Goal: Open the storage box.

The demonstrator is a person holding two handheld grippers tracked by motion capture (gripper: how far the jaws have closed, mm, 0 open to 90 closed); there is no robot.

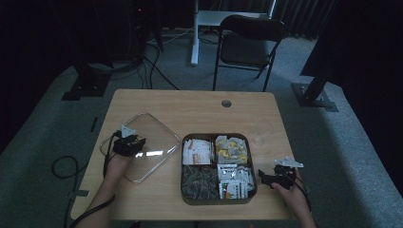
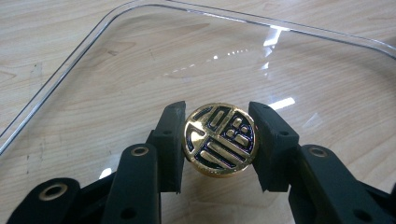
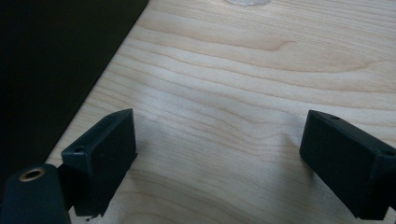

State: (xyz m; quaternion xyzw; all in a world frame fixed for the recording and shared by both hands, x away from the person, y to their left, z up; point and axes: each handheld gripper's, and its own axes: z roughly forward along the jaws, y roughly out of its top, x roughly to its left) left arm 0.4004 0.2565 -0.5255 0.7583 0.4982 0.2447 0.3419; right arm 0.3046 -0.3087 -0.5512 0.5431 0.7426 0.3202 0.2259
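Gold and black, the round knob (image 2: 219, 139) of the clear plastic lid (image 2: 140, 60) sits clamped between the jaws of the left gripper (image 2: 219, 140), which is closed on it from both sides; the lid lies flat on the wooden counter (image 1: 199, 107), just left of the dark four-compartment tray (image 1: 185, 197) of packets, probably set aside so the tray stays open. Near the tray's right edge, the right gripper (image 3: 219, 154) hovers over bare wood, its jaws spread wide and holding nothing, seemingly waiting.
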